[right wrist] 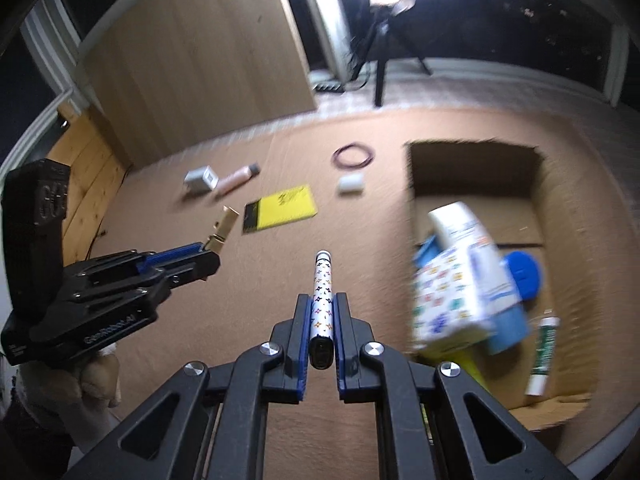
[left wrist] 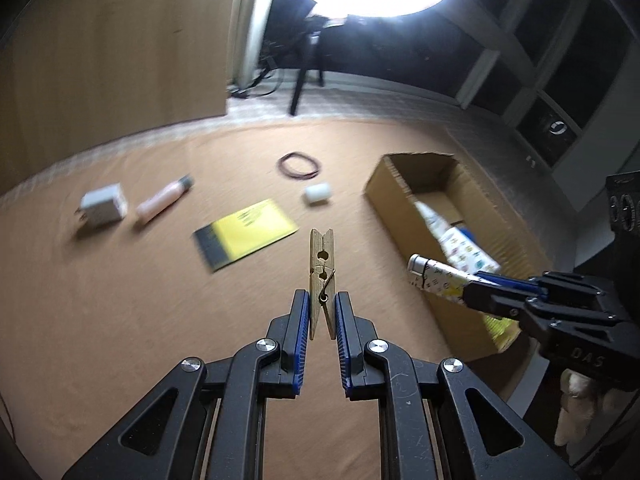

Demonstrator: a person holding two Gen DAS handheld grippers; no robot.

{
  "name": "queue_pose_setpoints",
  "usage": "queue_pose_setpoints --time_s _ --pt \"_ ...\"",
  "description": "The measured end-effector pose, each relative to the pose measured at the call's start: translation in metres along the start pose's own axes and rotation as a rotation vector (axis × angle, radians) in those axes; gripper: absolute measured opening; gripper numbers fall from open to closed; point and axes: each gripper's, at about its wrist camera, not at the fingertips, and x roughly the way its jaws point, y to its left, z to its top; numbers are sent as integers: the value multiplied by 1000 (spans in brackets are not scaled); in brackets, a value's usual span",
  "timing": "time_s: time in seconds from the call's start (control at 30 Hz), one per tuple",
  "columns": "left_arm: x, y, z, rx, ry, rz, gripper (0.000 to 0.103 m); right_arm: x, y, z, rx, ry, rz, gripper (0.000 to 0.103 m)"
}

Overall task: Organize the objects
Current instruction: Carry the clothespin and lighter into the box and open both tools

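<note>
My left gripper (left wrist: 322, 300) is shut on a wooden clothespin (left wrist: 321, 264), held upright above the brown cloth. My right gripper (right wrist: 322, 304) is shut on a white pen with coloured marks (right wrist: 322, 276), which points forward between the blue pads. In the left wrist view the right gripper (left wrist: 476, 292) holds that pen (left wrist: 436, 276) beside the open cardboard box (left wrist: 400, 200). In the right wrist view the left gripper (right wrist: 208, 252) carries the clothespin (right wrist: 222, 228) at the left. The box (right wrist: 472, 160) holds tubes, a patterned carton and a blue lid.
On the cloth lie a yellow notepad (left wrist: 248, 236), a white charger (left wrist: 102, 210), a pink tube (left wrist: 162, 200), a dark ring of hair ties (left wrist: 299, 166) and a small white cylinder (left wrist: 318, 193). A ring light on a tripod (left wrist: 304, 76) and a wooden panel (left wrist: 120, 40) stand behind.
</note>
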Motion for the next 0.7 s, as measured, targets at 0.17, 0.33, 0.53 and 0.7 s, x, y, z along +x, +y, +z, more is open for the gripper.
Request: queue_pose_setpoints --time_s 0.17,0.33,0.53,0.7 --pt "18 -37 26 69 -6 -40 14 -24 -29 5 30 -43 -60 10" --pt "44 -75 52 117 10 -94 14 -36 -68 -1 98 -56 -123 10" --pt "79 -117 70 183 46 -115 14 -38 -106 -14 169 -48 -172 10" --pt "110 -136 78 209 78 -88 14 -32 -127 -22 205 -31 -192 10"
